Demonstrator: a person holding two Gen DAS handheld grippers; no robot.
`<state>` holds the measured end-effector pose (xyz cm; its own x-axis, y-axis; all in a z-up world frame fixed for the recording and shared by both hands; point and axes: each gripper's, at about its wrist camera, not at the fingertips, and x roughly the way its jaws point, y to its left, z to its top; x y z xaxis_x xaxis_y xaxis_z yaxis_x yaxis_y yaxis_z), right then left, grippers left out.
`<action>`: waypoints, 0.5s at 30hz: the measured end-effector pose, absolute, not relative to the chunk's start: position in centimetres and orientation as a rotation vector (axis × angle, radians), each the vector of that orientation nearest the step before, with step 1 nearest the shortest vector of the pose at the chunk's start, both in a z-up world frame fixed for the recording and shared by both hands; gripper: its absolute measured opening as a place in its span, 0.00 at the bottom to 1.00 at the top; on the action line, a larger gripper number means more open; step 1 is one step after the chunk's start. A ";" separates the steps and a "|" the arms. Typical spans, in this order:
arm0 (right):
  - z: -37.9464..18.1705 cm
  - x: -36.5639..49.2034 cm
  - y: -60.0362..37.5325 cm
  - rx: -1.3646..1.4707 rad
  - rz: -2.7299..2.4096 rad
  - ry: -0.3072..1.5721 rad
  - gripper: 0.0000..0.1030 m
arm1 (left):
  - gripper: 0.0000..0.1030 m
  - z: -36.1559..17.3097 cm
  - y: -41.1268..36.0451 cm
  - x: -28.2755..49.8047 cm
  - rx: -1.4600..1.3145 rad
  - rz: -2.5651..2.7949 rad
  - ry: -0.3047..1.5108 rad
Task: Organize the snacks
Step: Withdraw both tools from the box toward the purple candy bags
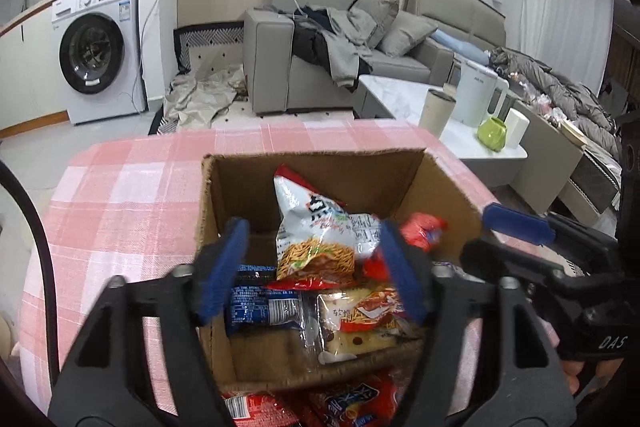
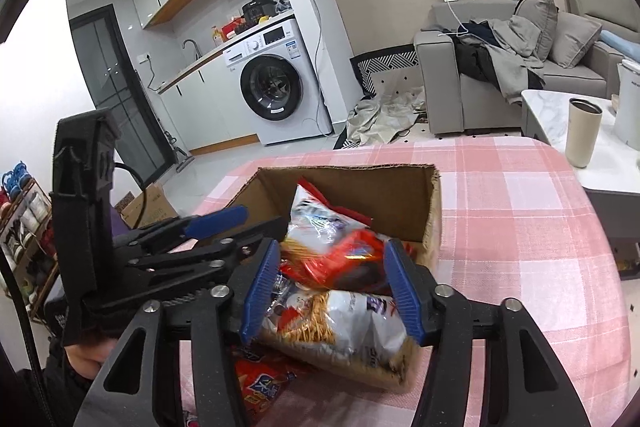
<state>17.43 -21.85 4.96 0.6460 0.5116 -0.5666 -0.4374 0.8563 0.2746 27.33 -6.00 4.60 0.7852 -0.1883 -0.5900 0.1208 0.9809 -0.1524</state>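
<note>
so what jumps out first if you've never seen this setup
An open brown cardboard box crammed with crinkly snack bags sits mid-table on the pink checked tablecloth. A white-and-red noodle snack packet pokes up highest. Both grippers' blue-padded fingers stand open just above the pile.

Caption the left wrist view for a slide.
Left claw open above a cardboard box of snack packets on a pink checked tablecloth.
</note>
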 end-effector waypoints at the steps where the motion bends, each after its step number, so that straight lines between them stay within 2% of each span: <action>1: 5.2 17.3 -22.0 0.112 0.538 0.675 0.74 | 0.78 4.9 -6.0 27.0 -0.103 -0.163 0.636; 2: 5.4 17.0 -22.3 0.108 0.535 0.671 0.79 | 0.79 5.2 -5.8 26.6 -0.101 -0.162 0.625; 4: 5.6 16.6 -22.7 0.106 0.525 0.669 0.93 | 0.82 5.8 -5.6 25.9 -0.101 -0.155 0.617; 6: 5.8 16.1 -23.1 0.112 0.523 0.665 0.99 | 0.87 6.3 -4.9 24.8 -0.107 -0.150 0.613; 8: 6.0 15.4 -23.4 0.104 0.528 0.659 0.99 | 0.99 6.7 -4.8 23.7 -0.096 -0.133 0.601; 15: 5.9 12.7 -23.8 0.071 0.525 0.650 1.00 | 0.99 7.6 -4.5 18.7 -0.052 -0.097 0.558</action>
